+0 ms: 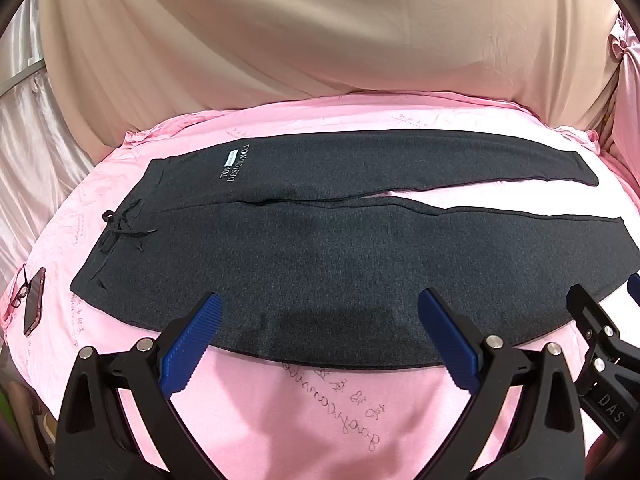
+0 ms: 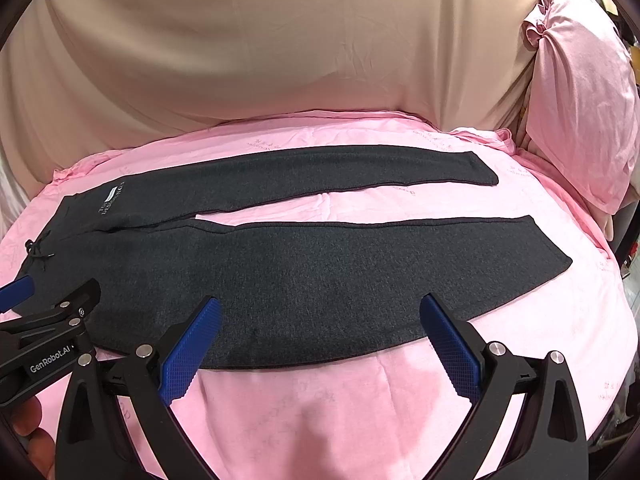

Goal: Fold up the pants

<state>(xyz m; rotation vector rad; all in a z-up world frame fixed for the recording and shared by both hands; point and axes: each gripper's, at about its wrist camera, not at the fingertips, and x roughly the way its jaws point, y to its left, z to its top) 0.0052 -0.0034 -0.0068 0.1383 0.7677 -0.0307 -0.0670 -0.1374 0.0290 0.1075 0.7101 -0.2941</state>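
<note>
Dark grey pants lie flat on a pink sheet, waistband with a black drawstring at the left, both legs stretching right with a narrow gap between them. White lettering sits near the waist on the far leg. My left gripper hovers open over the near edge of the near leg, blue pads wide apart, nothing held. My right gripper is open too, above the near leg's edge further right. Each gripper shows at the side of the other's view.
The pink sheet covers a bed. A phone in a dark red case and glasses lie at its left edge. A beige drape hangs behind. A pink pillow stands at the right.
</note>
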